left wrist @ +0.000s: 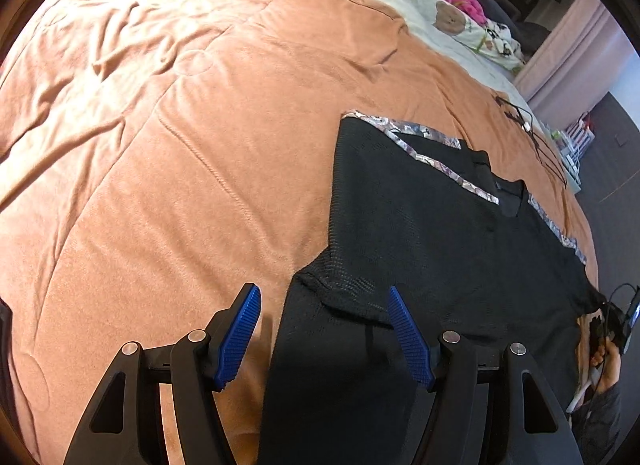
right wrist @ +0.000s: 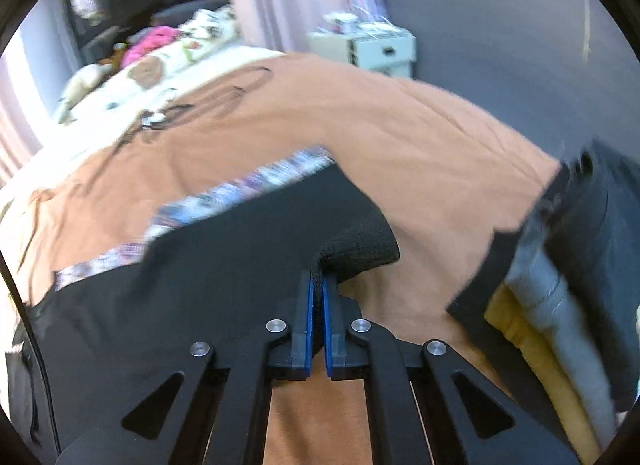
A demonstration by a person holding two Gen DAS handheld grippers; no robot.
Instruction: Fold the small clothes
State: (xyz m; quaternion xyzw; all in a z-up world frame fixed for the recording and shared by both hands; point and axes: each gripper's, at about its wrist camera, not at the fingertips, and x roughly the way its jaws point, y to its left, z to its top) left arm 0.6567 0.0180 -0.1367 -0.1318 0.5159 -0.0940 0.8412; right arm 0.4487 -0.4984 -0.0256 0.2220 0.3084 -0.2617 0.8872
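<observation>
Midway through the fold, the black mesh shirt (left wrist: 420,249) lay flat on the bed's orange blanket (left wrist: 160,145); right claw (right wrist: 319,285) pinched its sleeve, left claw (left wrist: 324,313) spread empty above the other sleeve, which it should grip next.

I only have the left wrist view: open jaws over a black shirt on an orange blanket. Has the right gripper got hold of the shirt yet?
Observer: Yes. The right gripper is shut on a fold of the black shirt.
Operator: Which part of it?
Observer: A knit-textured edge, bunched up above the pads.
Operator: Anything beside it that I can't see?
Observer: A stack of folded clothes lies at the right, on the orange blanket.
</observation>
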